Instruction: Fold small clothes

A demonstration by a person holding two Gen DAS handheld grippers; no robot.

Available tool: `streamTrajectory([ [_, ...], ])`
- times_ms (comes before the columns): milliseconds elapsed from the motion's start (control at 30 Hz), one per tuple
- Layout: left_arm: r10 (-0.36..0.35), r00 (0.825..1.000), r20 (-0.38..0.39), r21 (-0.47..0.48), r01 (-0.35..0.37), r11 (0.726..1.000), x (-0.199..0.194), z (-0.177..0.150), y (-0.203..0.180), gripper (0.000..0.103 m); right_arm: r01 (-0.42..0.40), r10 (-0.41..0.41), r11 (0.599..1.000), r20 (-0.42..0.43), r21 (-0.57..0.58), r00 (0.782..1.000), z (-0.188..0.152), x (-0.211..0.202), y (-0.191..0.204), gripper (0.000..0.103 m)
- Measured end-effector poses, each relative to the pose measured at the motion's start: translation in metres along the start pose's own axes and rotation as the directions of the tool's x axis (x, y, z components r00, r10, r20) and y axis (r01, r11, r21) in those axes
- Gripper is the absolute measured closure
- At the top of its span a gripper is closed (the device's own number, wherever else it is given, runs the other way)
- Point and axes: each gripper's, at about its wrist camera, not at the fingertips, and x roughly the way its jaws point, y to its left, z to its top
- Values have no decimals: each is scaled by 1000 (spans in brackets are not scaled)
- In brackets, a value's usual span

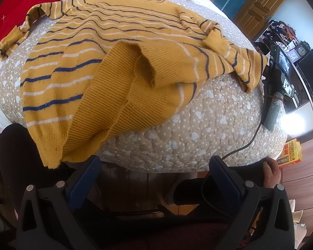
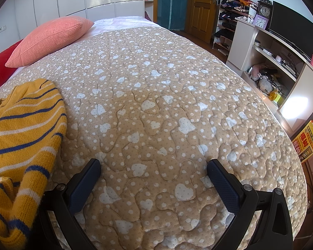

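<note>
Red bedding (image 1: 31,2) sits at the far left edge of the bed, with a pink pillow (image 2: 50,37) resting beside it near the head. Spread across the beige heart-print quilt (image 2: 156,104) is a mustard sweater (image 1: 89,66) with navy and white stripes, its ribbed hem flipped up and bunched, one corner hanging off the near edge of the mattress. One sleeve trails out to the left, the other is crumpled on the right side. The left gripper (image 1: 154,166) hovers off the bed's edge, just below the sweater's hem, its blue-padded fingers spread wide with nothing between them. The right gripper (image 2: 154,173) hangs over bare quilt to the right of the sweater, jaws likewise apart and holding nothing; a sleeve lies just beside its left finger. Further right, a yellow box (image 2: 308,139) stands by the bedside, with white shelving (image 2: 281,62) behind it.
</note>
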Motion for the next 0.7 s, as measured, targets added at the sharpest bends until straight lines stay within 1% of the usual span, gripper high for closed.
streamTrajectory([
  [200,1,1000,-14,-8,-1,1000,3,0,2,0,0,0,1000,0,0,1000,0,0,0,0],
  [533,-3,998,-62,-42,0,999,14,-1,11,0,0,0,1000,0,0,1000,0,0,0,0],
  [633,9,995,-99,-56,-14,998,22,-1,13,0,0,0,1000,0,0,1000,0,0,0,0],
  [700,-1,992,-123,-73,-8,997,27,-2,16,0,0,0,1000,0,0,1000,0,0,0,0],
])
